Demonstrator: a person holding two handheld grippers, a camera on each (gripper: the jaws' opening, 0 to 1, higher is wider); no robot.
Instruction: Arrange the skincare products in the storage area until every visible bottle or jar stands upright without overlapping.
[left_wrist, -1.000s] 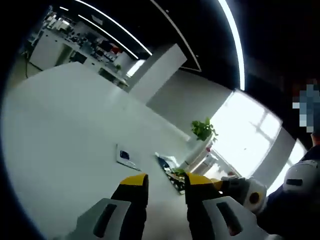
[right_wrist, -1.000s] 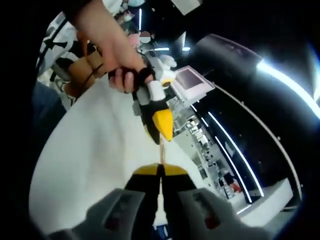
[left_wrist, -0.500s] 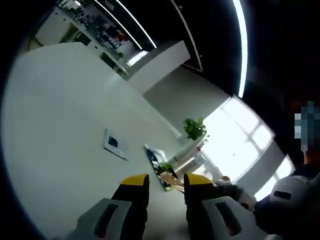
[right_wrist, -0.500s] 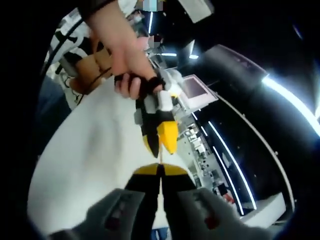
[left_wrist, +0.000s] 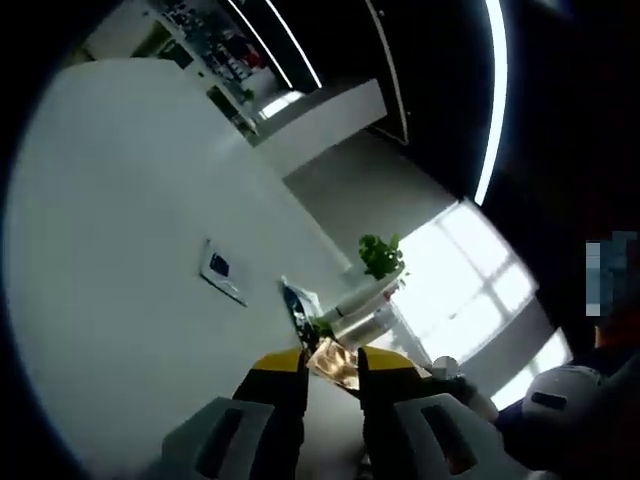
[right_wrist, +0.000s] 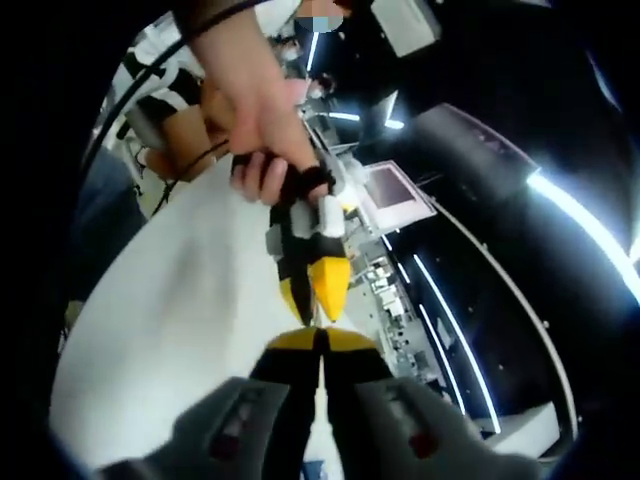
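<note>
Left gripper (left_wrist: 331, 362), left gripper view: yellow-tipped jaws, black and grey bodies, rising from the bottom edge. Jaws stand a narrow gap apart, with a shiny gold-brown packet (left_wrist: 335, 361) between the tips; whether the tips actually pinch it cannot be told.

Right gripper (right_wrist: 319, 340), right gripper view: yellow-tipped jaws pressed together, with only a thin dark seam between them. Nothing can be made out between the tips.

Left gripper again, seen from the right gripper view (right_wrist: 312, 285): it enters from above, held in a person's hand (right_wrist: 262, 160), its yellow tips pointing down and ending just above the right gripper's tips, nearly meeting them.

White table (left_wrist: 110, 260): a broad pale surface under both grippers. In the left gripper view it carries a flat white card with a dark mark (left_wrist: 221, 271), lying well apart from the jaws, and a dark tray (left_wrist: 298, 305) just beyond the packet, with its contents too small to identify.

Skincare products: no bottle or jar can be told apart at this size. Pale cylindrical shapes (left_wrist: 362, 322) stand near the tray, their type uncertain.

Potted green plant (left_wrist: 378, 255): beyond the tray, at the far side of the table.

Background, left gripper view: bright window (left_wrist: 470, 300), white wall block, ceiling light strips, distant shelving.

Background, right gripper view: a seated person in a black-and-white patterned top (right_wrist: 165, 95), a monitor (right_wrist: 395, 190), and cluttered benches.
</note>
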